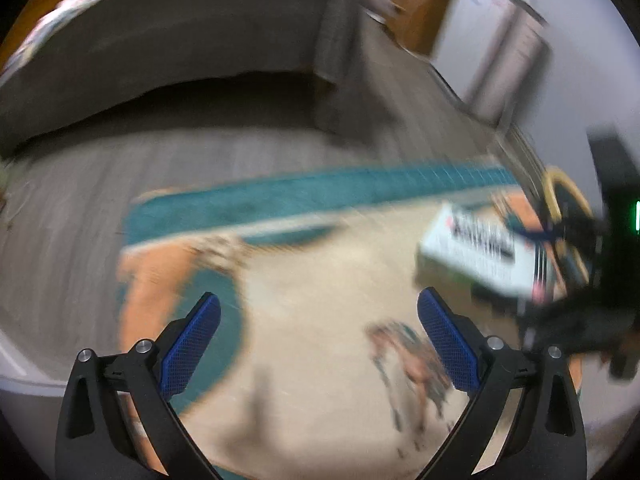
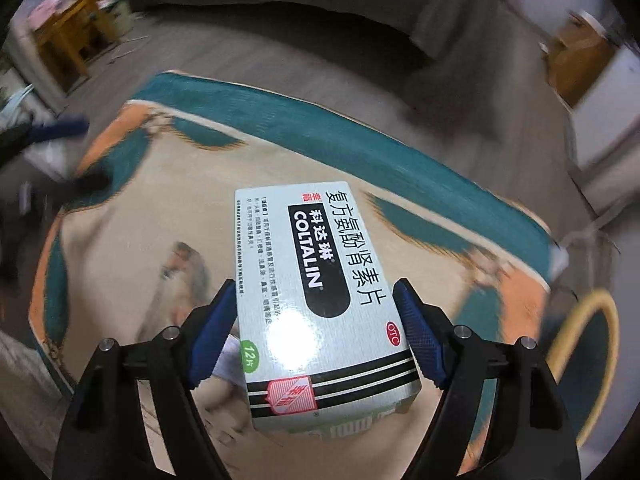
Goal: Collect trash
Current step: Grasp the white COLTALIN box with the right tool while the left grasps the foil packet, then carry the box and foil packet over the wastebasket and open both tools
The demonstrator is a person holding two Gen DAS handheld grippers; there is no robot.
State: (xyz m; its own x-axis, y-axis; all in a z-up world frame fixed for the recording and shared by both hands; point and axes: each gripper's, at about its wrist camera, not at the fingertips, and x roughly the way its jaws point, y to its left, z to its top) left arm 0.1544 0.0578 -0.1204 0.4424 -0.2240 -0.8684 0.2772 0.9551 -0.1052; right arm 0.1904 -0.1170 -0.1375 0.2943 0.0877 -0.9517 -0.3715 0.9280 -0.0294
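Right tongs (image 2: 316,320) have the blue pads clamped on both sides of the white COLTALIN medicine box (image 2: 316,292), held above the beige-teal rug (image 2: 160,208). Left tongs (image 1: 318,336) gape wide, holding nothing. Grey sofa (image 1: 180,48) further back.

Rug (image 2: 132,216) centre bare, passable; sofa (image 1: 180,52) bounds far side; basket (image 2: 580,344) at right.

We carry two matching tools: our left gripper (image 1: 319,309) and our right gripper (image 2: 314,296) each have black forked arms, silver round screws at the joints, and blue cross-hatched pads (image 1: 191,350) on the fingers at five and seven o'clock.
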